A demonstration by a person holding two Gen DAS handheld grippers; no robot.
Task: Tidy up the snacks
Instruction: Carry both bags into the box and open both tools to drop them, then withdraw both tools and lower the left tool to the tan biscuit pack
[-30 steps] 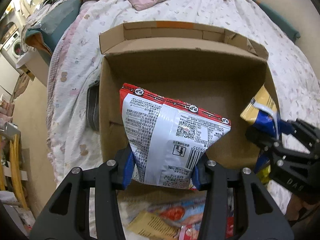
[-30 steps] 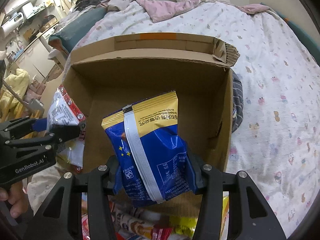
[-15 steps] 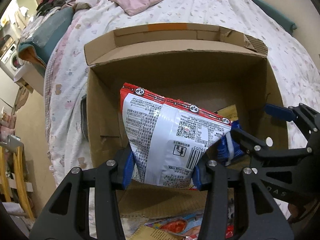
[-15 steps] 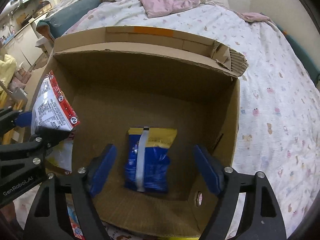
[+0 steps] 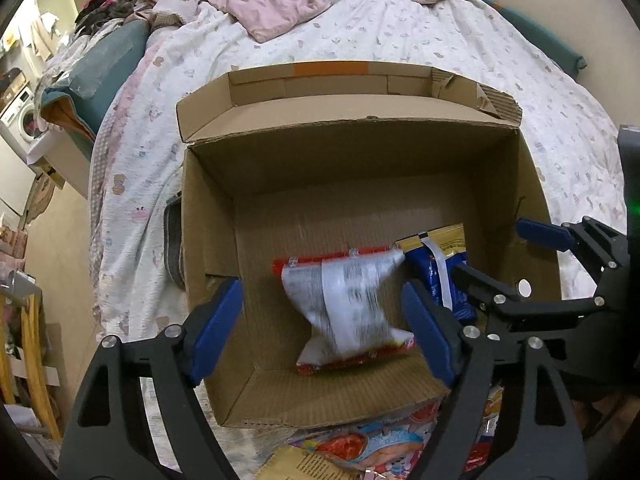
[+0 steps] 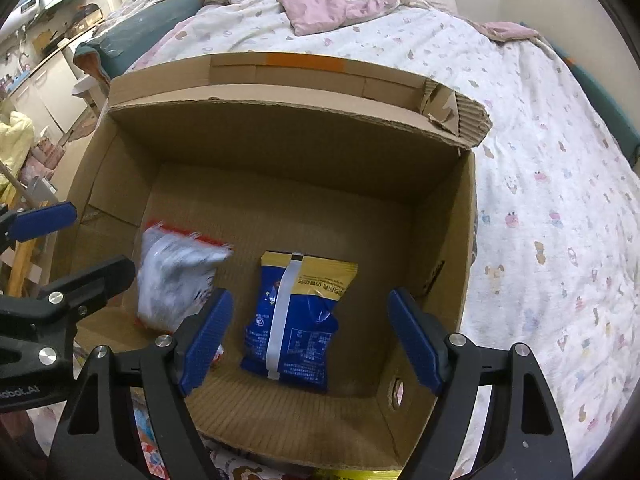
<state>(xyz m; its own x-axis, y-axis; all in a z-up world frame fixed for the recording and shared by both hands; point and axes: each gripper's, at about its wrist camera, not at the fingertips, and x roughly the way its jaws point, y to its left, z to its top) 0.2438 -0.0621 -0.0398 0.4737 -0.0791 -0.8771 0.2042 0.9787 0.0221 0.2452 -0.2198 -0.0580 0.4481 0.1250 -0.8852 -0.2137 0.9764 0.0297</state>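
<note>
Jaws opening, red-white packet (image 5: 344, 304) blurred, unpinched

Cardboard box (image 6: 280, 152) on bed (image 6: 540, 200). Two snack bags in box: blurred bag (image 6: 176, 276) left, other bag (image 6: 296, 316) just right.

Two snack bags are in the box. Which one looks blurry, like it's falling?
The red-and-white bag, under the opening left gripper. It is smeared by motion, while the blue-and-yellow bag beside it lies sharp and flat in the cardboard box.
</note>
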